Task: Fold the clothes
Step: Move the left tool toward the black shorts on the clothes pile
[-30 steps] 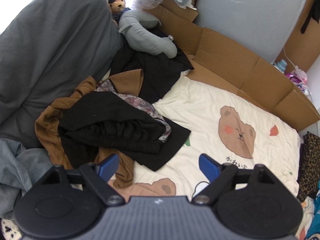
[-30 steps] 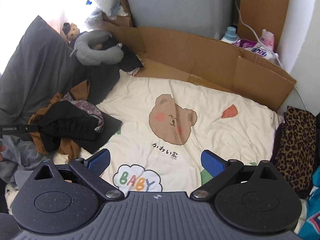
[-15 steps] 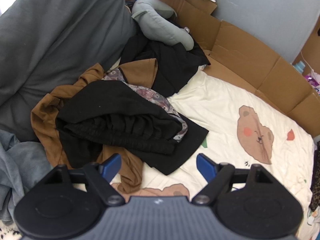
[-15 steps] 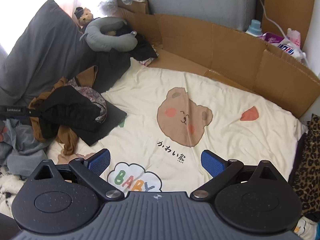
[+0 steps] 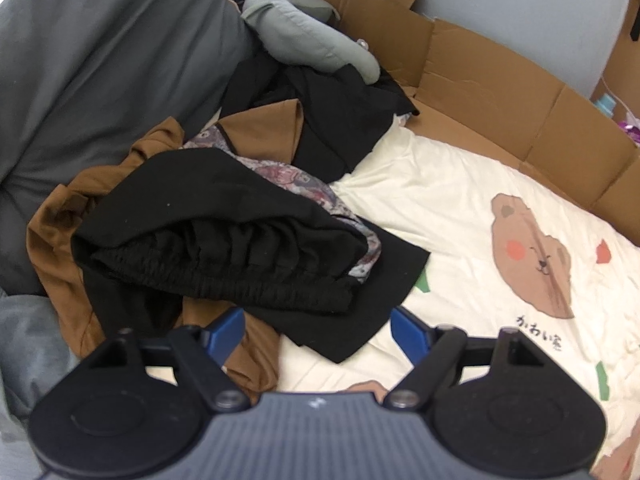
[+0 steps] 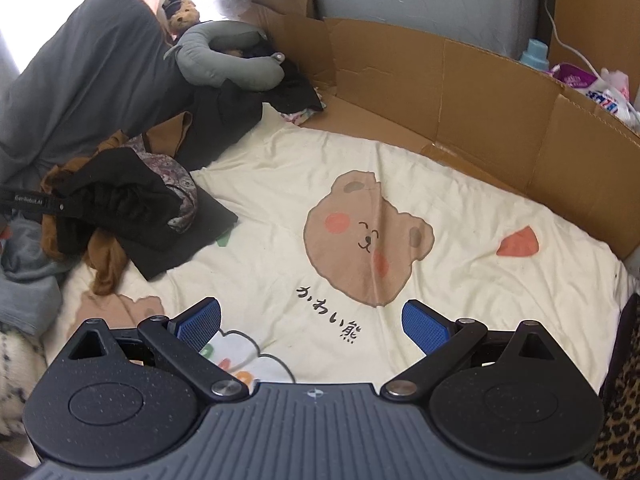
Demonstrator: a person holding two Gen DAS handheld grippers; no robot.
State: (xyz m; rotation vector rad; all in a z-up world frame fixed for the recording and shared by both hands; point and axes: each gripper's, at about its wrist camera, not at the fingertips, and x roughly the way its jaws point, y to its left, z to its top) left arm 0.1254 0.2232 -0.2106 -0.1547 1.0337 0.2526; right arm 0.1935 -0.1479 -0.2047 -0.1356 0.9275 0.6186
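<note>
The left gripper (image 5: 318, 330) is hanging over the near edge of a clothes pile, w/ its jaws spread but closing now; between the blue pads (image 5: 224, 330) there is only the corner of a flat black cloth (image 5: 360, 312) seen below, and the pads are not pressing on anything. On top of the pile a black garment w/ gathered waistband (image 5: 224, 256) is lying, crumpled. Under it a paisley-patterned piece (image 5: 292, 176) is showing, and a brown garment (image 5: 52, 248) is spreading around the left side and toward the gripper. Behind the pile more black clothes (image 5: 328, 120) are lying, and a grey neck pillow (image 5: 304, 40) is resting on them, beside a big grey pillow (image 5: 100, 60).

The right gripper (image 6: 312, 324) is hanging over the cream bear-print sheet (image 6: 460, 280), near the "BABY" cloud print; its jaws are released and wide, nothing between them. In the right wrist view the same pile (image 6: 120, 208) is sitting at the left side of the sheet, well apart from this gripper. A cardboard wall (image 6: 480, 100) is running along the far edge of the sheet. A teddy bear (image 6: 182, 14) is sitting behind the neck pillow.
</note>
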